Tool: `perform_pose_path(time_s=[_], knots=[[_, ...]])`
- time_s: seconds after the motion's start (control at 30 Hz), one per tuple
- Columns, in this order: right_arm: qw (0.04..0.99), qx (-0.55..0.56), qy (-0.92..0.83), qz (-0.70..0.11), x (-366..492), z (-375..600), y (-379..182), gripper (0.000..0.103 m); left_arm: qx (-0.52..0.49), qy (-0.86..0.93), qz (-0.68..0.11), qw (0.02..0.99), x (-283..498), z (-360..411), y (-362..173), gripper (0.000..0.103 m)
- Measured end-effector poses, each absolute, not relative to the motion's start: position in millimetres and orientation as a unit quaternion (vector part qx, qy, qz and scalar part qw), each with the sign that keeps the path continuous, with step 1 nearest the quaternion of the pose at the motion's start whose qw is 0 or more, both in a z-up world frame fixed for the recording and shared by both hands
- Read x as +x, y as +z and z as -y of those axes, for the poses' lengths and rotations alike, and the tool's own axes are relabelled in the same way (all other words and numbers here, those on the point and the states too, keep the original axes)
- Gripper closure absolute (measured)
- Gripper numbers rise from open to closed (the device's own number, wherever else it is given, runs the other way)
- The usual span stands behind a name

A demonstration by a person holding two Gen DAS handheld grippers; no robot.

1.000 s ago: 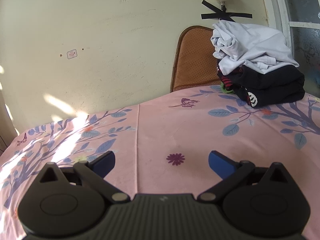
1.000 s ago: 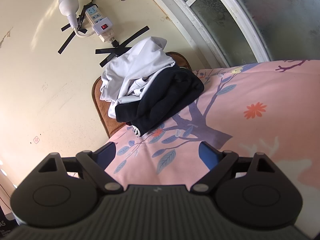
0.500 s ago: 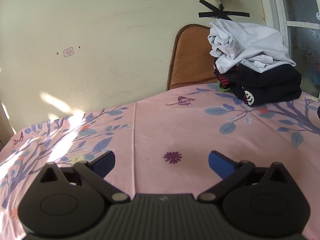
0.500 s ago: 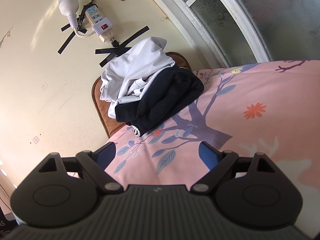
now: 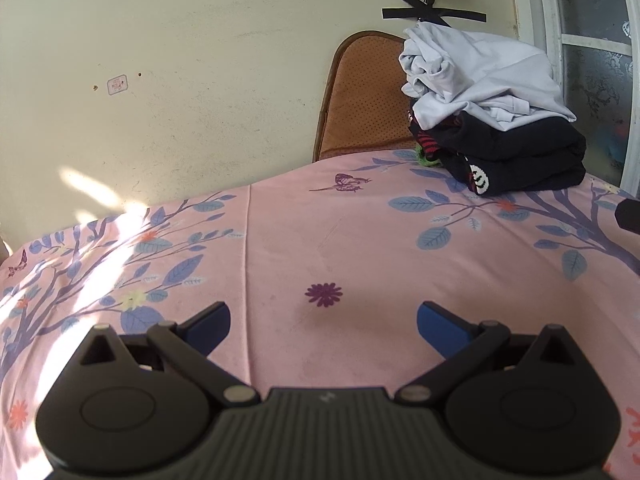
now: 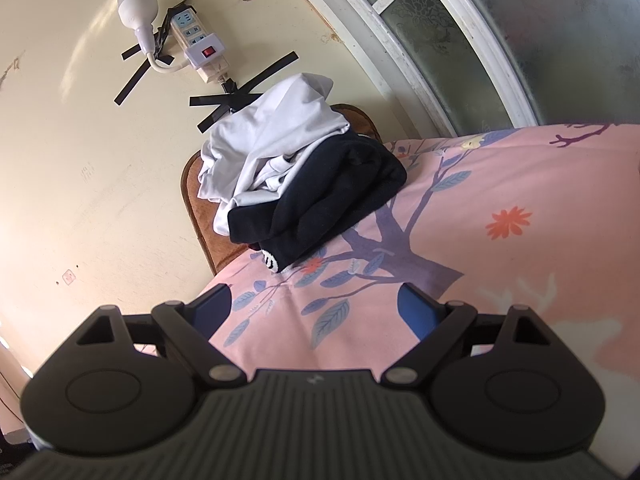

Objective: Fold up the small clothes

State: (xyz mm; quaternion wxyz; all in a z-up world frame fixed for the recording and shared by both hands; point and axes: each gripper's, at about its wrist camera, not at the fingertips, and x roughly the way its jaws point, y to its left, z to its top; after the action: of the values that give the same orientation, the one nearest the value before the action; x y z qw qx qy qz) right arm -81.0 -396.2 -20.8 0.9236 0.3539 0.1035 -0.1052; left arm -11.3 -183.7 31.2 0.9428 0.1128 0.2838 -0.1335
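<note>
A pile of clothes sits at the far side of the pink floral sheet (image 5: 280, 240): a crumpled white garment (image 5: 480, 76) lies on top of folded black garments (image 5: 520, 156). In the right wrist view the white garment (image 6: 276, 148) and the black garments (image 6: 332, 196) lie ahead of my fingers. My left gripper (image 5: 323, 320) is open and empty, low over the sheet, well short of the pile. My right gripper (image 6: 316, 308) is open and empty, a short way in front of the pile. A dark edge of it shows at the far right of the left wrist view (image 5: 630, 216).
A brown chair back (image 5: 360, 96) stands behind the pile against the cream wall. A power strip (image 6: 196, 44) with a lamp (image 6: 138, 10) is taped to the wall above. A window frame (image 6: 420, 52) runs along the right. Sunlight patches fall on the sheet's left side (image 5: 80, 264).
My left gripper has moved slightly toward the right, so the pile sits a little further left in its view and the right gripper's edge has come into sight. The right gripper has stayed still.
</note>
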Motion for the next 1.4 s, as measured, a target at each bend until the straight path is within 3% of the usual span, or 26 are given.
perform_pose_path(time_s=[1.4], knots=[[0.925, 0.348, -0.109, -0.105, -80.9, 394.2, -20.1, 0.011, 0.126, -0.119, -0.277, 0.945, -12.7, 185.8, 31.2, 0.0]])
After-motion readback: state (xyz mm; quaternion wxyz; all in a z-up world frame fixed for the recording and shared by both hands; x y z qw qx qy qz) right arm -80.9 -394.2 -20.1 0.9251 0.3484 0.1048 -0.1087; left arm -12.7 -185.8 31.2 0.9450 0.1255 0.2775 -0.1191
